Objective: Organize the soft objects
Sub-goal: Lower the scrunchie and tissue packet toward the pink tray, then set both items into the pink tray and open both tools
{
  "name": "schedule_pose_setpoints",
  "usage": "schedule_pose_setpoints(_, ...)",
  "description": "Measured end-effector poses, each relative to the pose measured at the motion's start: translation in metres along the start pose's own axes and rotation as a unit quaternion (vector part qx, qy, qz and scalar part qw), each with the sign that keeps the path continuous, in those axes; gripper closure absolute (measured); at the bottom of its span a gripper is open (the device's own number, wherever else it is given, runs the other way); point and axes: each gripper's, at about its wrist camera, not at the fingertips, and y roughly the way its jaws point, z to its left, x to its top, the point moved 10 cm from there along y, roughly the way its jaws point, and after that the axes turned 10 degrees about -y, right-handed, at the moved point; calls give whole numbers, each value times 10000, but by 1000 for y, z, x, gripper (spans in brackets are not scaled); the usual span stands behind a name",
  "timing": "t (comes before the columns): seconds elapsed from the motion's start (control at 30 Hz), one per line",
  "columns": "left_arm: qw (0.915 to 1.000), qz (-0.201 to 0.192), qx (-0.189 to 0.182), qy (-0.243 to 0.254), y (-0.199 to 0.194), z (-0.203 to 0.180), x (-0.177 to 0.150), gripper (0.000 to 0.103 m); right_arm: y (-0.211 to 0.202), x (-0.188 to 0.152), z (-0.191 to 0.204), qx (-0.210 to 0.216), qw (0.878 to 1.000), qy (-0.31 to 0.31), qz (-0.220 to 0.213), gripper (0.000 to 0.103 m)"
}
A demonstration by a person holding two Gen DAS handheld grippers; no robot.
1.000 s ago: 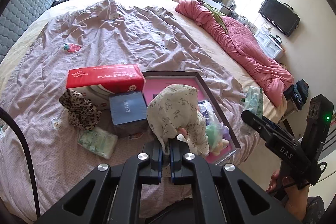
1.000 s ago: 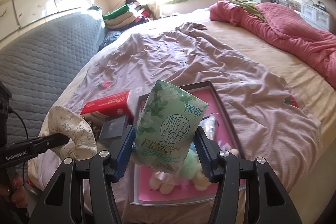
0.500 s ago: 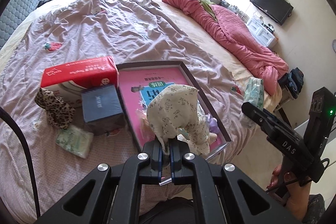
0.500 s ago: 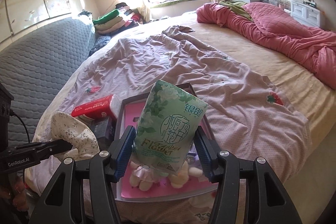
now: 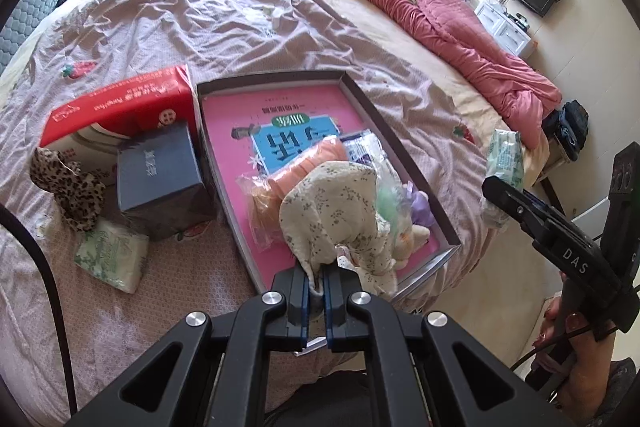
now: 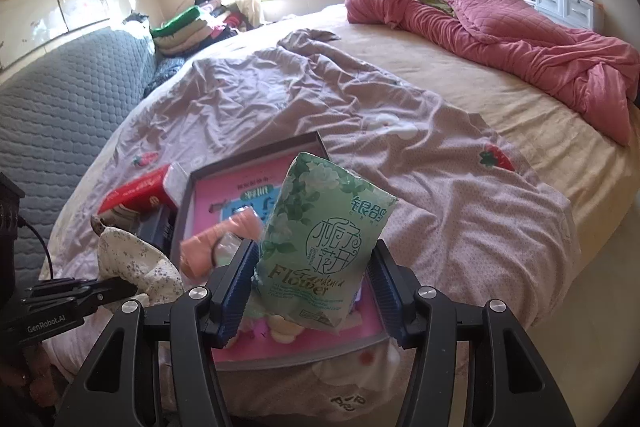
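The floral cloth (image 5: 340, 211) hides most of the plush toys (image 5: 416, 223).

Support: bed (image 5: 400, 39), tan sheet under rumpled mauve strawberry-print cover (image 5: 224, 23)
Near edge: shallow grey tray (image 5: 400, 135), pink-lined
Left of tray: red tissue box (image 5: 120, 103), dark blue box (image 5: 160, 175), leopard-print cloth (image 5: 68, 187), green tissue pack (image 5: 110, 255)
Far right: pink quilt (image 5: 452, 23), bunched

Right gripper (image 6: 312, 291) clamped on a green tissue pack (image 6: 324, 247), held tilted above the pink-lined tray (image 6: 256, 155) on the mauve bedsheet (image 6: 400, 147). At lower left, left gripper (image 6: 120, 287) pinching floral cloth (image 6: 136, 263). Beside the tray, a red tissue box (image 6: 136, 191).
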Motion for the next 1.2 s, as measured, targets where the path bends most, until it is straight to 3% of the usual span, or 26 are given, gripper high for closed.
schedule_pose_setpoints(0.63, 9994, 296, 160, -71, 45, 9, -7, 98, 46, -46, -2, 77, 9974, -179, 691, 45)
schedule_pose_setpoints(1.2, 9993, 335, 135, -85, 56, 11, -2, 98, 75, -52, 10, 214, 9956, -392, 820, 45)
